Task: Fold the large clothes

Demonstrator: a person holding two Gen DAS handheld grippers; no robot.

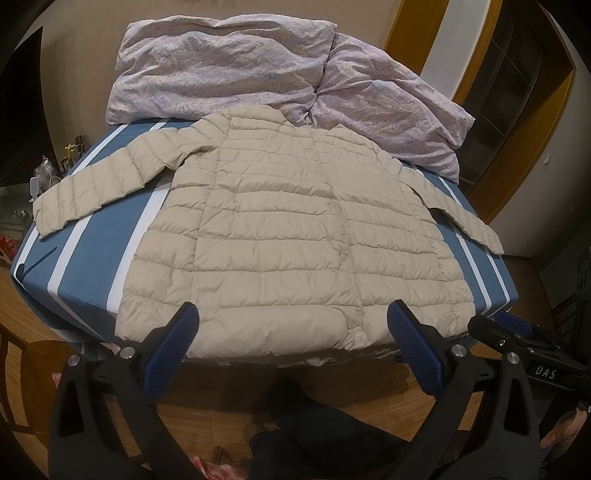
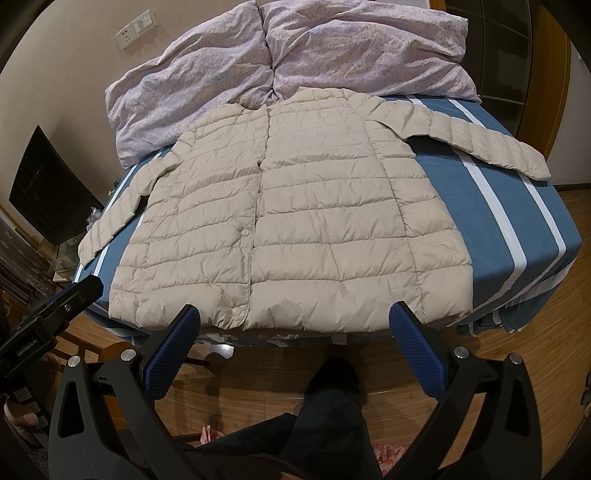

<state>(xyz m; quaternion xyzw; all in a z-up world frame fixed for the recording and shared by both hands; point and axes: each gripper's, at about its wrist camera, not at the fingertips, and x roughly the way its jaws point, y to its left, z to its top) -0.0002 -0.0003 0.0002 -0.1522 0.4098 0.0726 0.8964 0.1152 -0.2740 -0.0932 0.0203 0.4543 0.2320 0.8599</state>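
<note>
Left tongs (image 1: 291,325), right tongs (image 2: 295,325) wide open, empty; jacket (image 1: 288,236) flat on bed (image 1: 92,258).

quilted matt jacket (image 1: 280,229), glossy wood floor (image 2: 535,354)

one jacket (image 1: 280,236), one duvet (image 1: 258,70), two tools (image 1: 291,325)

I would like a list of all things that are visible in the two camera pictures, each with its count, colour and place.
puffer jacket: one, beige, flat on the bed, both sleeves spread out
bed sheet: one, blue with white stripes, under the jacket
duvet: one, pale lilac, bunched at the far end of the bed
floor: wood, brown, around the bed
wall socket: white, wall behind the bed
left gripper: black with blue pads, open, before the jacket hem
right gripper: same colours, open, before the hem
</note>
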